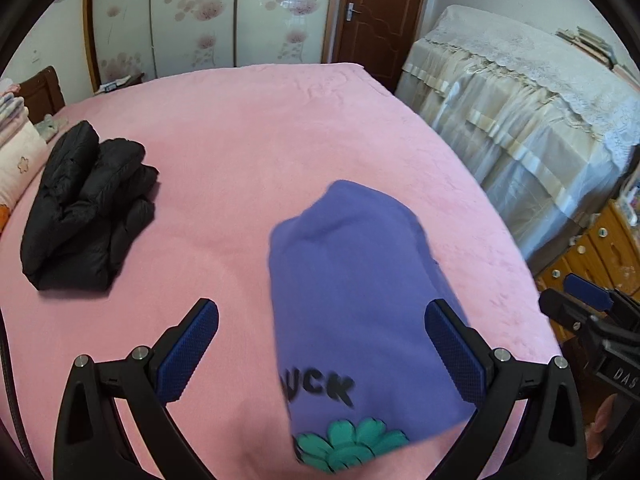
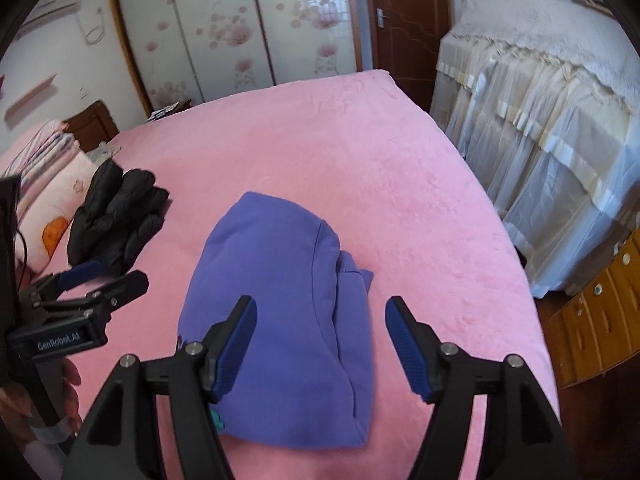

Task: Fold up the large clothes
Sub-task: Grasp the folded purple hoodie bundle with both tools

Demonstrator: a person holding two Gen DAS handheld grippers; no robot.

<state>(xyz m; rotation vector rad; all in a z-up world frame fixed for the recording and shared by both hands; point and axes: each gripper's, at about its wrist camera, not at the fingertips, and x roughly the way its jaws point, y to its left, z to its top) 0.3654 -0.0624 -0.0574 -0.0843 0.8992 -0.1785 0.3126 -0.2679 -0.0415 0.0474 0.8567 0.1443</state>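
A purple sweatshirt [image 1: 352,280] with black letters and a green flower print lies folded in a narrow bundle on the pink bed [image 1: 248,128]. It also shows in the right wrist view [image 2: 280,300]. My left gripper [image 1: 322,344] is open and empty, hovering above the bundle's near left part. My right gripper [image 2: 322,340] is open and empty above the bundle's near right part. The right gripper also shows at the right edge of the left wrist view [image 1: 588,300], and the left gripper shows at the left of the right wrist view [image 2: 104,280].
A folded black puffer jacket [image 1: 84,208] lies on the bed's left side, also in the right wrist view [image 2: 116,216]. Pillows [image 2: 52,208] are stacked at far left. A lace-covered cabinet [image 1: 520,120] and wooden drawers [image 1: 600,252] stand right of the bed.
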